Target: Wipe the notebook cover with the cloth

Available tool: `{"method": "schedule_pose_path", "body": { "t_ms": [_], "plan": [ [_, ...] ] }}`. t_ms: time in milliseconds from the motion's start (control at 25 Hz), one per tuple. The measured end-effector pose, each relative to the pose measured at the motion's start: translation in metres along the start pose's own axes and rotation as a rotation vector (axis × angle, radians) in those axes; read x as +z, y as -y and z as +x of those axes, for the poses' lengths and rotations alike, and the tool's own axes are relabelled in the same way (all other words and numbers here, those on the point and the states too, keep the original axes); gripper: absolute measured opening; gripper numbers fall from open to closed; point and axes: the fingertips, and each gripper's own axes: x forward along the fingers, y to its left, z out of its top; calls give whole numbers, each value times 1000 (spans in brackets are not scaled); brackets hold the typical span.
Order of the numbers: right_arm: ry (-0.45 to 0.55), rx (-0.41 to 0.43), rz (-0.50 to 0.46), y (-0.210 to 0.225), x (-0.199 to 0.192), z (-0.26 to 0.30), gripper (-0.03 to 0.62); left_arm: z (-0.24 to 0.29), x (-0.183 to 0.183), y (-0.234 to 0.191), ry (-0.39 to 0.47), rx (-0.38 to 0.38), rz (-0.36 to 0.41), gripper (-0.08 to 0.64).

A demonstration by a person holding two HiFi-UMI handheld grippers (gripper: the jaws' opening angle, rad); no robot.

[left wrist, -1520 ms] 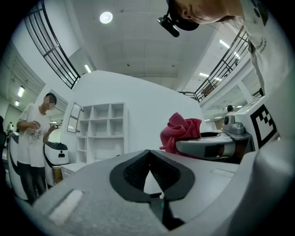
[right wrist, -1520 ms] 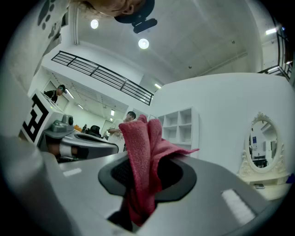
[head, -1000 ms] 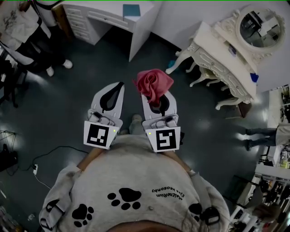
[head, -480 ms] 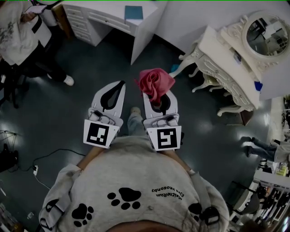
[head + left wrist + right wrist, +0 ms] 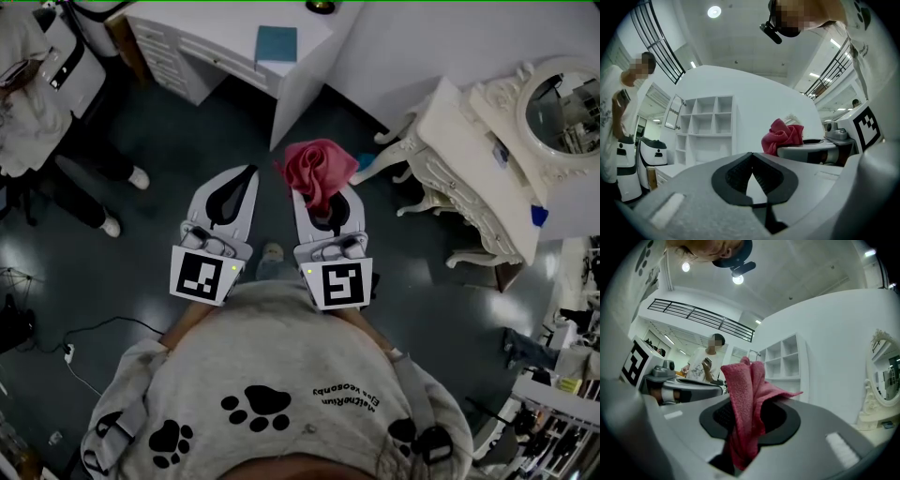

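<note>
A: What was nearest to you?

B: The person's grey sweatshirt with black paw prints (image 5: 272,403). Just ahead of it, 2 grippers were held side by side over the dark glossy floor (image 5: 141,244).

A: How did the jaws stand?

B: The left gripper (image 5: 246,180) had its tips pressed together with nothing between them. The right gripper (image 5: 326,208) was clamped on a crumpled red terry cloth (image 5: 319,171), which bunched up above the jaws and hung down between them.

A: And the notebook?

B: The flat teal rectangular notebook (image 5: 276,43) lay well beyond both grippers, near the corner of a white desk with drawers (image 5: 211,28). Neither tool nor the cloth touched it.

A: Anything else further out?

B: To the right stood an ornate white dressing table (image 5: 459,122) with an oval mirror (image 5: 562,112). To the far left, beside the desk, stood 1 bystander in a pale top and dark trousers (image 5: 37,94).
</note>
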Motion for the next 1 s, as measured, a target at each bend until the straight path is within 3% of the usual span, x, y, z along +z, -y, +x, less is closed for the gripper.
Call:
{"method": "schedule_pose_path", "body": {
  "t_ms": [400, 640, 1000],
  "plan": [
    [-17, 22, 23, 62, -25, 52, 107, 73, -13, -25, -20, 45, 15, -5],
    [-11, 22, 35, 70, -29, 62, 108, 81, -16, -37, -29, 69, 18, -5],
    [-13, 3, 26, 77, -39, 96, 108, 110, -28, -65, -31, 41, 5, -5]
  ]
}}
